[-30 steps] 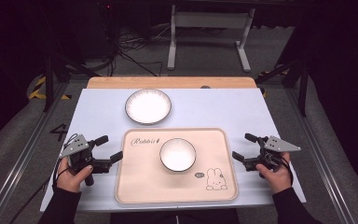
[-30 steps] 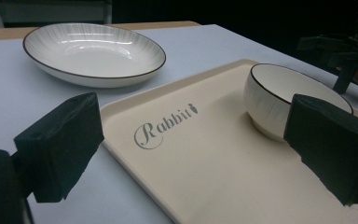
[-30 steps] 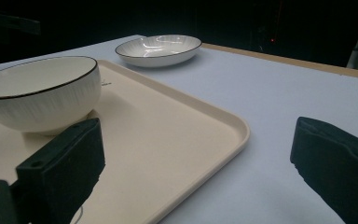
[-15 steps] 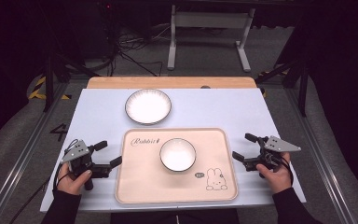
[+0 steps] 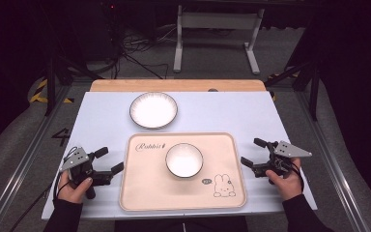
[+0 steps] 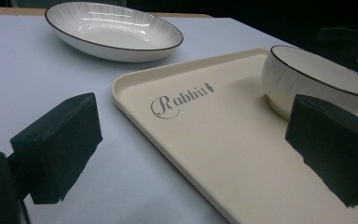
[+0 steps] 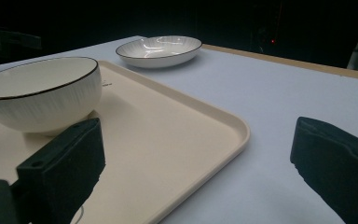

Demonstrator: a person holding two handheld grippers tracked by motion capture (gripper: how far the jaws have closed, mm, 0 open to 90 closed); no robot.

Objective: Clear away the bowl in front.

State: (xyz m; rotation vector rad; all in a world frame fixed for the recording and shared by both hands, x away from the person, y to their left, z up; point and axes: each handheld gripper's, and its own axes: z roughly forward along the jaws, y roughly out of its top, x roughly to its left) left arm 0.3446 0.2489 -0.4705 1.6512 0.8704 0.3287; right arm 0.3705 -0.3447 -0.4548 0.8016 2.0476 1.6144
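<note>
Bowl (image 5: 184,160) sits mid-tray (image 5: 140,193), plate (image 5: 153,109) beyond. Left gripper (image 5: 108,161) has drawn back toward table's (image 5: 232,113) near-left corner since earlier; right gripper (image 5: 251,152) unmoved. Both spread wide, empty. Bowl's far side cut off in left gripper view.

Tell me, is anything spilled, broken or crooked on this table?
Nothing stands out. The bowl sits upright on the tray, the plate lies flat on the table behind it, and both look empty and undamaged.
</note>
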